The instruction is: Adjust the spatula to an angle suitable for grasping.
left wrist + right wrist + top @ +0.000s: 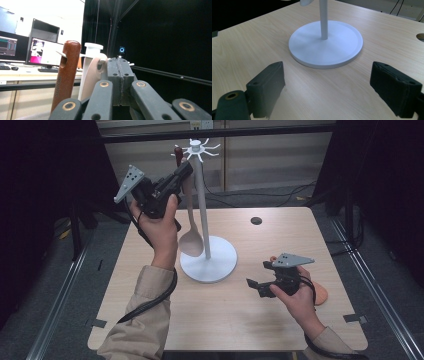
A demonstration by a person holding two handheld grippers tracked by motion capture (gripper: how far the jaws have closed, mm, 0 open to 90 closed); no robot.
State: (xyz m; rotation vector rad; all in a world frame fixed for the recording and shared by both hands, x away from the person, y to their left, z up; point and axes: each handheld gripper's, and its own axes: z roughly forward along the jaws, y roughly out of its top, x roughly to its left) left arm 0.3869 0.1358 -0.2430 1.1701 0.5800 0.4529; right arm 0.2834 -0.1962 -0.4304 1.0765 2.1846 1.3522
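Note:
A white utensil stand (202, 205) rises from a round base (208, 260) at mid-table, with hooks at its top. A beige spoon (191, 242) hangs down along the pole, bowl low. Beside its upper end is a brown wooden handle (177, 154). My left gripper (186, 168) is raised to the hooks. In the left gripper view its pads (121, 61) meet with nothing between them; the spoon's holed handle end (96, 70) and the brown handle (67, 72) lie just left of them. My right gripper (256, 288) hovers low at the right, open, facing the base (325, 47).
An orange flat object (321, 295) lies on the table under my right hand. A round hole (256, 220) is set in the table's far side. Dark curtains flank the table. Monitors (47, 53) stand on a desk beyond the stand.

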